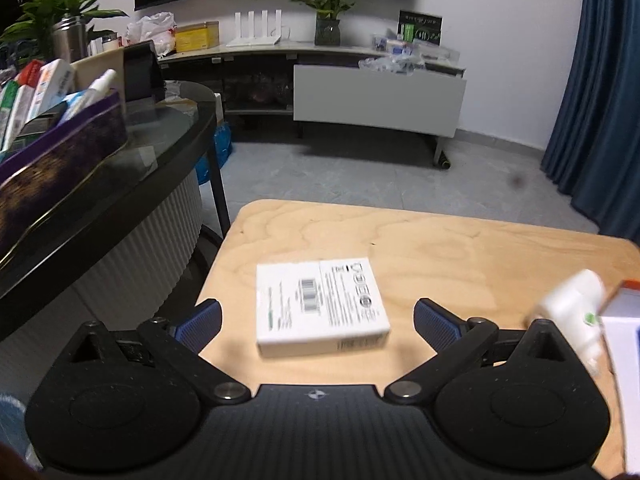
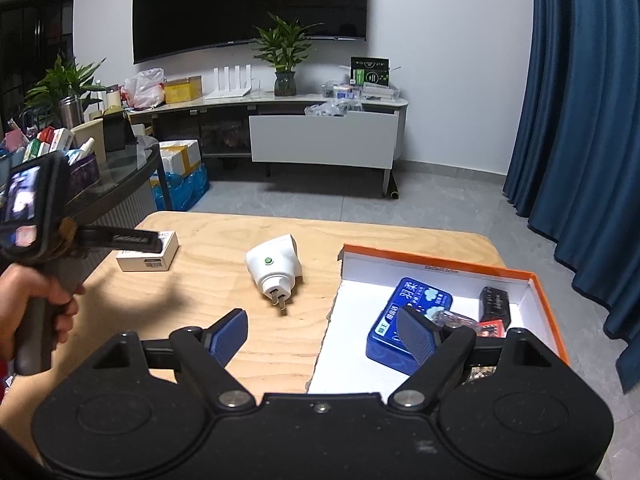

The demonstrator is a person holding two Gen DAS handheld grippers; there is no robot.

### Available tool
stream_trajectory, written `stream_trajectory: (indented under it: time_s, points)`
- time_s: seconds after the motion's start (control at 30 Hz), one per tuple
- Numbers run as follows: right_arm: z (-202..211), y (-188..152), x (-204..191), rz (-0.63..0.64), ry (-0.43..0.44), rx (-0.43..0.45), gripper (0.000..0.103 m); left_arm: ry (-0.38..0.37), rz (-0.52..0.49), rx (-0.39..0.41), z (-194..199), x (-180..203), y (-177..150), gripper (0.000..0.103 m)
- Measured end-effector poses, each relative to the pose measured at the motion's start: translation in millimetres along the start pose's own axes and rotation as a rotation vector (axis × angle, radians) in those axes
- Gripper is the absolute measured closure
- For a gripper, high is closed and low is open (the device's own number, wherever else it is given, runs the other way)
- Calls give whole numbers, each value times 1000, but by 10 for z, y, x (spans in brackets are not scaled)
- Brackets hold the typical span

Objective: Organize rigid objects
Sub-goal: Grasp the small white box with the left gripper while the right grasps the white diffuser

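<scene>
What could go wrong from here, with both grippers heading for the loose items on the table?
1. The white box lies flat and looks nearly as wide as the open left gripper, so a finger could land on top or shove it.
2. The white plug adapter is rounded and lies on its side; the open right gripper might roll it or pinch it askew.
3. The orange tray already holds several items, leaving limited bare floor for a drop.

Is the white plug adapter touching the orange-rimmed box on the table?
Apart. The right wrist view shows bare wood between the white plug adapter and the orange-rimmed box.
</scene>
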State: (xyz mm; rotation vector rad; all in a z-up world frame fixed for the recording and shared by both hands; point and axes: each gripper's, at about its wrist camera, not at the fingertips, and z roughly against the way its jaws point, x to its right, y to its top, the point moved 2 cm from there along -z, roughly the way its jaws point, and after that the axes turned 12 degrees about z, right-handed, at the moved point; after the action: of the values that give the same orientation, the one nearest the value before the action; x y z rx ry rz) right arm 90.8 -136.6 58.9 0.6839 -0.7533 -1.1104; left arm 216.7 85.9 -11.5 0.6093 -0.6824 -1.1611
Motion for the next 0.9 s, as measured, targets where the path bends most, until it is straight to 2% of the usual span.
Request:
stream_trajectory:
  time_s: [0.17,0.23,0.3,0.5,0.9]
  points:
    - [-195,78,-13,6,24,-5,6,28,-16,-36,-264,-7,-6,0]
    - [-305,119,-24,16,30,-8,5,17,5,-48,-312,-75,-23,5]
    - [-455,164,-31,18,63,-20,3,10,-16,-9,-252,-78,-26,24]
    - [-999,347,-140,24,173,-78,3,-51,-45,-13,-50,-123,-108,24]
    - [-1932,524,-349,113,169,-184,5,-113,-11,32,570,-231,-343,24]
